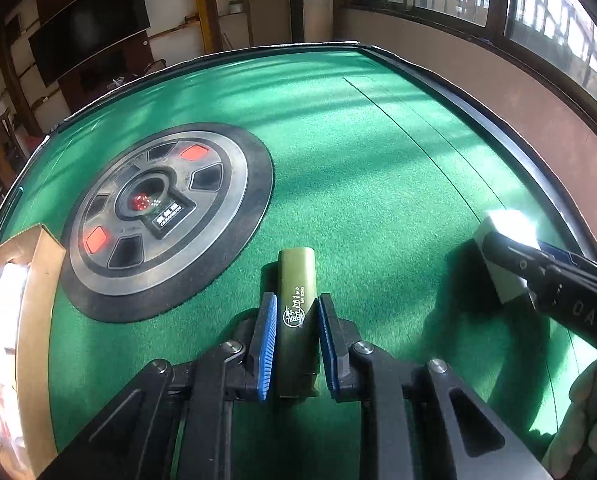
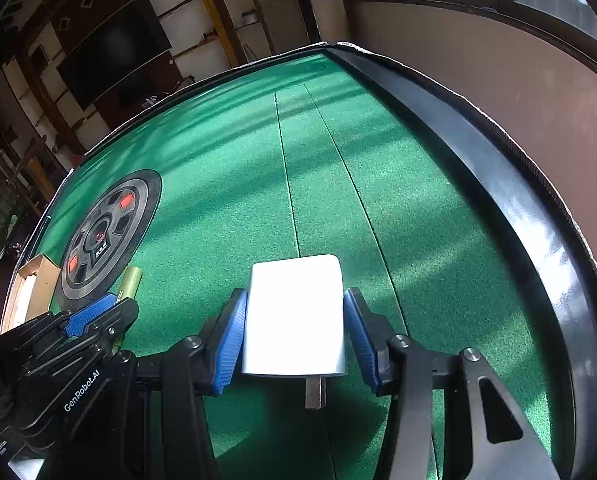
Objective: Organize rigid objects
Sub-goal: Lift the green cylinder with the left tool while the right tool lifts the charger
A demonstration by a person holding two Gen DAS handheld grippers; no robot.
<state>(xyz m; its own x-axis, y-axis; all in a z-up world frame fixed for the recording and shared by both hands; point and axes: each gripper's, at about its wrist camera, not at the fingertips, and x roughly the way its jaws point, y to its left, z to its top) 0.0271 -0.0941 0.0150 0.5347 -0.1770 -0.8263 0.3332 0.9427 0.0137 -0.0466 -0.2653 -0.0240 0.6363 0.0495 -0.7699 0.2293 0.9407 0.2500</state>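
Note:
An olive green lighter (image 1: 297, 316) with white lettering lies on the green felt between the blue pads of my left gripper (image 1: 297, 312). The jaws stand close on both sides with thin gaps showing. It also shows in the right wrist view (image 2: 129, 282). A white charger plug (image 2: 294, 316) with a metal prong at its near end sits between the pads of my right gripper (image 2: 294, 312), which touch its sides. In the left wrist view the plug (image 1: 506, 248) shows at the right, glaring in sunlight, with the right gripper on it.
A round black and grey control panel (image 1: 166, 220) with red buttons sits in the middle of the green felt table (image 1: 358, 160). An open cardboard box (image 1: 22, 320) with items inside stands at the left edge. A black raised rim (image 2: 518, 208) borders the table on the right.

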